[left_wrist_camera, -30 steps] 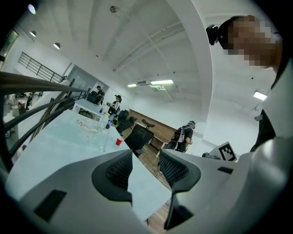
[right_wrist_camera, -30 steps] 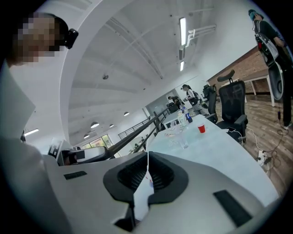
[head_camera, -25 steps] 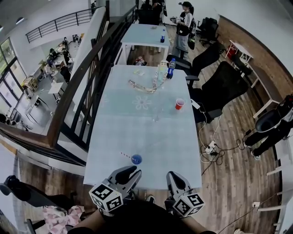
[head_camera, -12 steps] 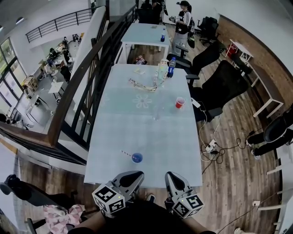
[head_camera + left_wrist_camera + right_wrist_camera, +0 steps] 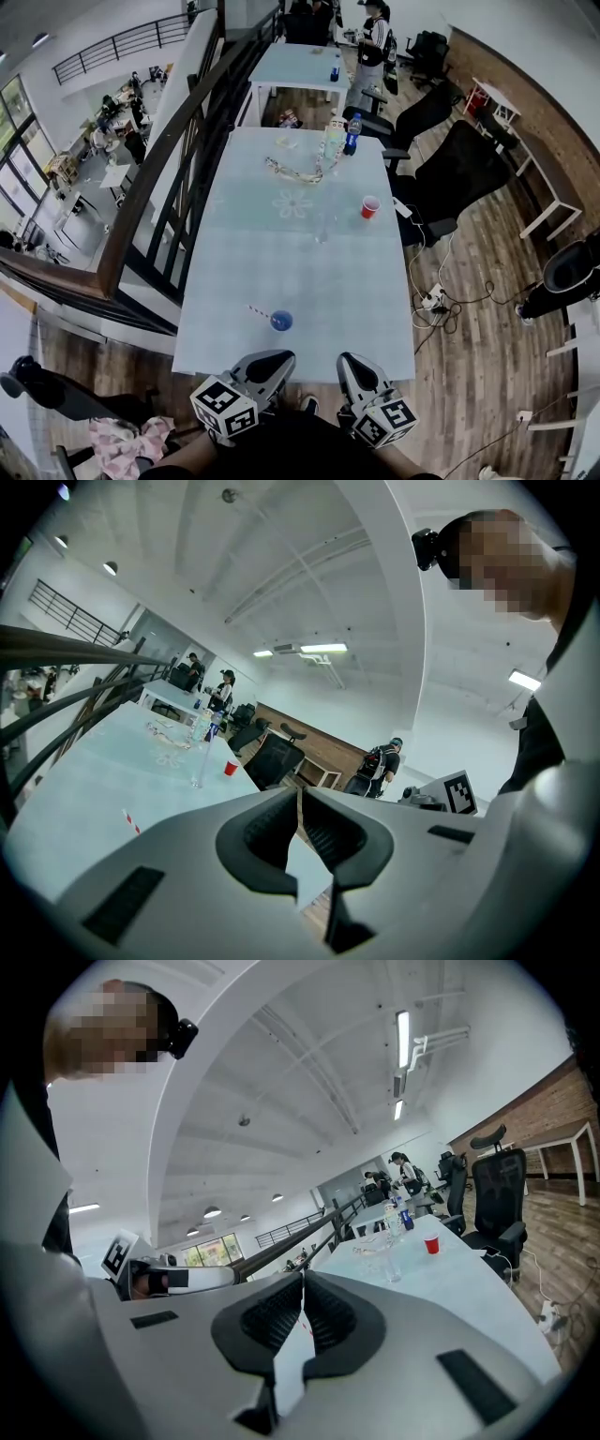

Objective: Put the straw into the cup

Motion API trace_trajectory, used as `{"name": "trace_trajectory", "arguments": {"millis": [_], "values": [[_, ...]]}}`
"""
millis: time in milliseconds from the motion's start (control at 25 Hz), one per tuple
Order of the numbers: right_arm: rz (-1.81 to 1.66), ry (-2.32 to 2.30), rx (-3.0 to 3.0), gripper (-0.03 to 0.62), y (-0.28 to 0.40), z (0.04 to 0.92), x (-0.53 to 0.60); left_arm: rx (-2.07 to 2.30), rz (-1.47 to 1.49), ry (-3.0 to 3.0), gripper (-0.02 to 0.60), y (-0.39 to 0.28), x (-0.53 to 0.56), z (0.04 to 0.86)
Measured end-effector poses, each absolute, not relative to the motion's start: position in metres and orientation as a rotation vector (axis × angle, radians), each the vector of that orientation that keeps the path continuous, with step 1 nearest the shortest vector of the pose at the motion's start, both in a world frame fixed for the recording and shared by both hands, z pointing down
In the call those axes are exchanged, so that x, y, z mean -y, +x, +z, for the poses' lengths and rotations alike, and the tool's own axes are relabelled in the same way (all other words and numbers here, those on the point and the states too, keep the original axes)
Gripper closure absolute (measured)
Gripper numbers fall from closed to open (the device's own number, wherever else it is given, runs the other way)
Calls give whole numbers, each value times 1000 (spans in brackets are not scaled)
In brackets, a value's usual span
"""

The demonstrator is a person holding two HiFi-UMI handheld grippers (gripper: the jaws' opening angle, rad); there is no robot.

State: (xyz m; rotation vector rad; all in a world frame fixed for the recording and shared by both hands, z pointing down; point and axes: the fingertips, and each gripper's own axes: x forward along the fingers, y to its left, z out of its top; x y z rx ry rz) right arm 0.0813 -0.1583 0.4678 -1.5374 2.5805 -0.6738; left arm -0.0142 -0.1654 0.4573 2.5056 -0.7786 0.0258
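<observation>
A small blue cup [image 5: 280,321] stands near the front edge of the pale table [image 5: 300,272]. Just left of it lies a red-and-white striped straw [image 5: 257,311], which the left gripper view shows too as the straw [image 5: 129,821]. My left gripper [image 5: 279,357] hovers at the table's front edge, below the cup, with its jaws shut on nothing; its tips [image 5: 298,794] meet. Beside it on the right, my right gripper [image 5: 348,360] is also shut and empty, its tips [image 5: 302,1279] touching. The left gripper's body hides the blue cup in its own view.
Further back on the table are a clear glass [image 5: 322,231], a red cup [image 5: 370,207], bottles [image 5: 352,136] and a cord-like tangle [image 5: 292,172]. Office chairs [image 5: 450,178] stand to the right, a railing [image 5: 169,178] runs along the left, and a person [image 5: 375,42] stands far back.
The left gripper's jaws were open a second ago and have closed on nothing. Both grippers have stayed in about the same place.
</observation>
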Motion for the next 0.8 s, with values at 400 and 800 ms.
{"name": "trace_trajectory", "arguments": {"millis": [400,800], "values": [[-662,-1510,-2603,562,77,468,162,788,25,2495,551,-15,171,461],[-668,-1515,-2600,562,74,471,166,784,35,2486,551,-17,175,465]]}}
